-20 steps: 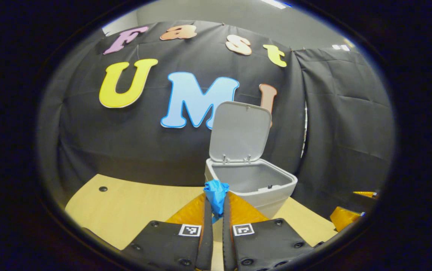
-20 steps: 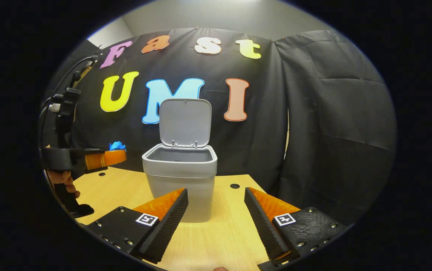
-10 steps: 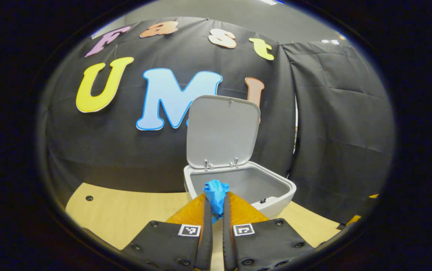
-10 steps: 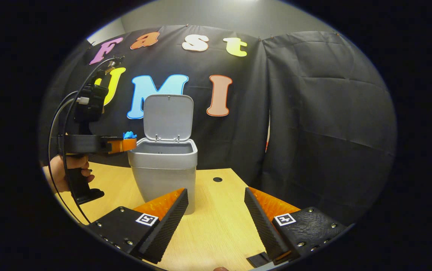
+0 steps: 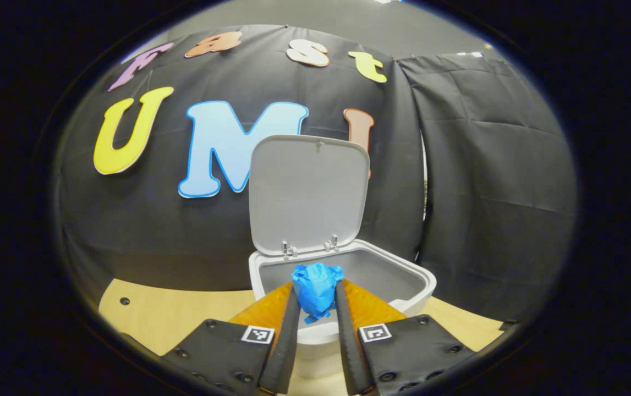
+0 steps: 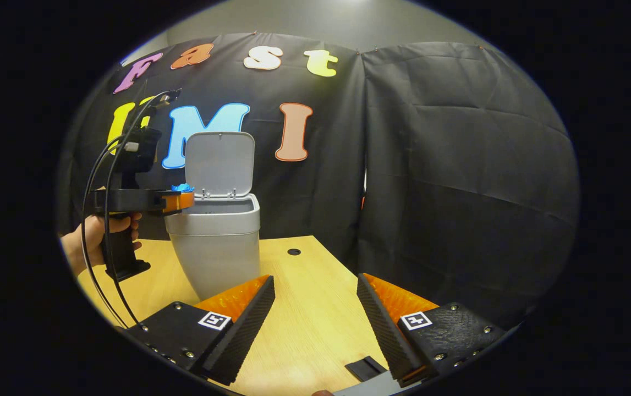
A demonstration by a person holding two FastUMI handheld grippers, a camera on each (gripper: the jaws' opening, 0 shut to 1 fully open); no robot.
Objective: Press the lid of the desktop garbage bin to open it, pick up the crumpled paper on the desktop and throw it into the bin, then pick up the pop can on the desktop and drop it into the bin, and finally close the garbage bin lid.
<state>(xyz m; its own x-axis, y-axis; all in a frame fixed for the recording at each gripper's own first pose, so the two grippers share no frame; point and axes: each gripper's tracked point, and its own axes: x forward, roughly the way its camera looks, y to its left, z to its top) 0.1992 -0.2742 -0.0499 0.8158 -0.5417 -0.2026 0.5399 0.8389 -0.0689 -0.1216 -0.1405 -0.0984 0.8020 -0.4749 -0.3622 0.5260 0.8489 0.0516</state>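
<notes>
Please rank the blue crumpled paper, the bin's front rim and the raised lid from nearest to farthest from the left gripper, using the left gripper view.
1. Crumpled paper, between the left gripper's fingers.
2. Bin's front rim, just below the fingertips.
3. Raised lid, upright at the back.

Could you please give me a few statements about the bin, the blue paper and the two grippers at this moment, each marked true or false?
1. The bin lid stands open and upright. True.
2. The crumpled blue paper lies on the desk. False: it sits between the left gripper's fingers, over the bin's near rim.
3. The right gripper is open with nothing between its fingers. True.
4. A pop can sits inside the bin. False: the part of the bin's inside seen in the left gripper view holds no can.
5. In the right gripper view, a hand holds the left gripper beside the bin. True.
</notes>
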